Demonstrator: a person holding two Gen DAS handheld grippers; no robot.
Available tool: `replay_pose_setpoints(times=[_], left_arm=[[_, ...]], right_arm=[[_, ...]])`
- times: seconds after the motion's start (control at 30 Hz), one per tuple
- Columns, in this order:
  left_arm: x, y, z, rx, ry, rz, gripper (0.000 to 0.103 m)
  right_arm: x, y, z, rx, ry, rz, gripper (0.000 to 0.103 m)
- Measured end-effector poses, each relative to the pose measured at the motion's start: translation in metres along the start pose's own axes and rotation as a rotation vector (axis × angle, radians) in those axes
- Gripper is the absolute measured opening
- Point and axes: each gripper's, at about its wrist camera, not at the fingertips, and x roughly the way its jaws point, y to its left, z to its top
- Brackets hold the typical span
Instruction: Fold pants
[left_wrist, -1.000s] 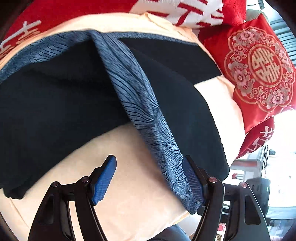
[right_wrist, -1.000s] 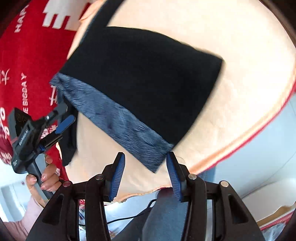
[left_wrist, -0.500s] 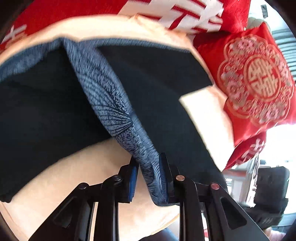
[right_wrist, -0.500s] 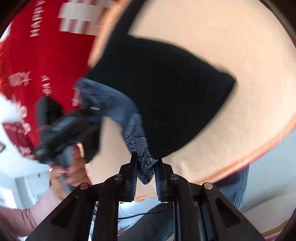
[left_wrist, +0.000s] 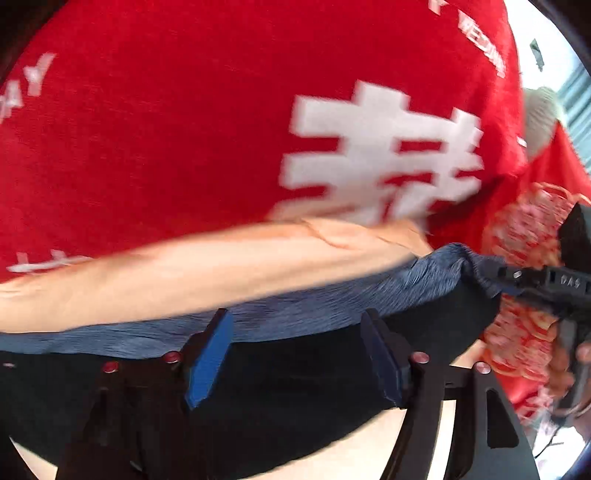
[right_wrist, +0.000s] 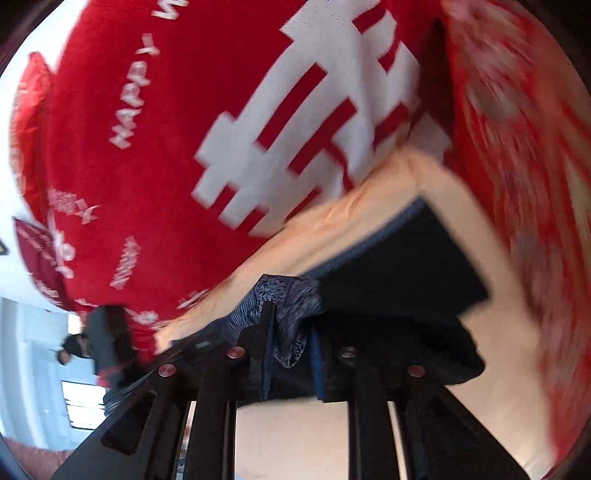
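Two grippers on the pants (left_wrist: 295, 391), both frames motion-blurred. Pants are dark navy/black with a grey-blue patterned band along the far edge (left_wrist: 332, 306), lying on a peach cloth (left_wrist: 184, 280) with a red blanket with white lettering (left_wrist: 166, 129) behind it.

Left gripper (left_wrist: 295, 354): jaws have just been opening and now stand moderately wide, blue pads apart, over the near side of the patterned band. No pad visibly pressing on fabric, so nothing held.

Right gripper (right_wrist: 291, 347): narrow gap, jaws have just opened a touch but a bunched fold of the patterned band (right_wrist: 291, 314) is pinched between the fingers (fabric wrinkles up right at the tips). Left view confirms: the right gripper (left_wrist: 498, 275) comes in from the right edge, and the band corner is gathered at its tip, lifted off the peach cloth.

Pants' black panel (right_wrist: 399, 266) spreads to the right and far side of the right gripper, its square corner flat on the peach cloth. Red embroidered cushion (left_wrist: 524, 295) sits at right, just beyond the pants.
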Motion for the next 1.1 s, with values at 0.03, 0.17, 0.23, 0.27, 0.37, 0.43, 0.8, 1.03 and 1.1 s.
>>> replay_pose_setpoints(times=[0.03, 0.17, 0.23, 0.27, 0.37, 0.43, 0.8, 1.03, 1.1], left_arm=[[-0.001, 0.006, -0.002, -0.001, 0.006, 0.021, 0.072], [0.004, 0.043, -0.035, -0.041, 0.063, 0.204, 0.072], [0.015, 0.065, -0.057, -0.086, 0.124, 0.284, 0.072], [0.019, 0.073, -0.065, -0.114, 0.146, 0.305, 0.072], [0.027, 0.101, -0.089, -0.2, 0.183, 0.373, 0.072], [0.031, 0.113, -0.098, -0.228, 0.194, 0.412, 0.072], [0.037, 0.132, -0.105, -0.252, 0.204, 0.434, 0.087], [0.015, 0.085, -0.071, -0.079, 0.134, 0.377, 0.087], [0.035, 0.067, -0.058, -0.056, 0.132, 0.337, 0.087]], right_arm=[[0.006, 0.001, 0.012, -0.029, 0.008, -0.057, 0.03], [-0.002, 0.013, 0.019, -0.135, -0.02, -0.111, 0.076], [-0.007, 0.007, 0.002, -0.124, -0.015, -0.134, 0.076], [-0.005, -0.001, -0.005, -0.101, -0.003, -0.156, 0.076], [0.016, -0.037, -0.031, 0.005, 0.056, -0.257, 0.065], [0.03, -0.062, -0.04, 0.091, 0.067, -0.283, 0.052], [0.039, -0.084, -0.038, 0.08, 0.108, -0.354, 0.007], [-0.005, -0.049, -0.043, -0.047, 0.023, -0.34, 0.02], [-0.001, -0.024, -0.037, -0.144, 0.036, -0.291, 0.02]])
